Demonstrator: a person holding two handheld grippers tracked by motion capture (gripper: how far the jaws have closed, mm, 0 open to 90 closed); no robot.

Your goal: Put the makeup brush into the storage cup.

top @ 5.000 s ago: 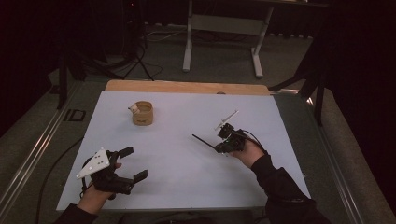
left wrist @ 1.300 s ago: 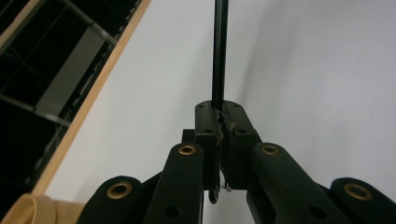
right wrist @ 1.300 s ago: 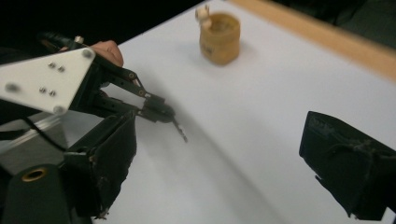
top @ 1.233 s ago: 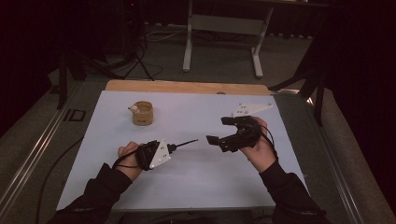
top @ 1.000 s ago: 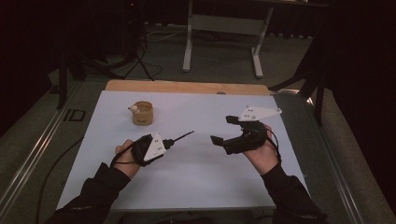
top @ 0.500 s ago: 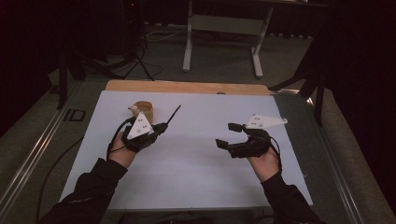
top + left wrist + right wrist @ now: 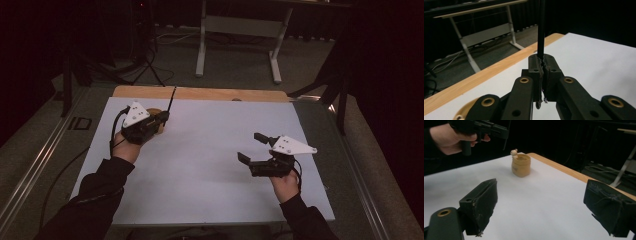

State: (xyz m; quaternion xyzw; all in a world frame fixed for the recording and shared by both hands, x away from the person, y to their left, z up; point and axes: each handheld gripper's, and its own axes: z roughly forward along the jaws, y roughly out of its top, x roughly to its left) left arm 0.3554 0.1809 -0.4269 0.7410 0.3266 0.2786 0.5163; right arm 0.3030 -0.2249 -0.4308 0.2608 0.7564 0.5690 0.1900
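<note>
Upright, thin black stick (image 7: 541, 27) in closed left tongs (image 7: 543, 65).

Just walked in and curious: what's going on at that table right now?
Left gripper shut on thin black stick, above tan pot. Right gripper open, holding nothing. White table between them bare.

White table top (image 7: 210, 165) in front of me — a wooden strip (image 7: 200, 93) runs along its far edge, grey frame with a metal rail (image 7: 350, 165) down the right side. One thing sits directly on the white: a small tan wooden cup (image 7: 520, 165) at the far left, upright, near the wooden edge, something small and pale poking from its mouth — can't tell what. Rest of the sheet bare. Grey carpet floor (image 7: 235, 70) beyond the table.
</note>
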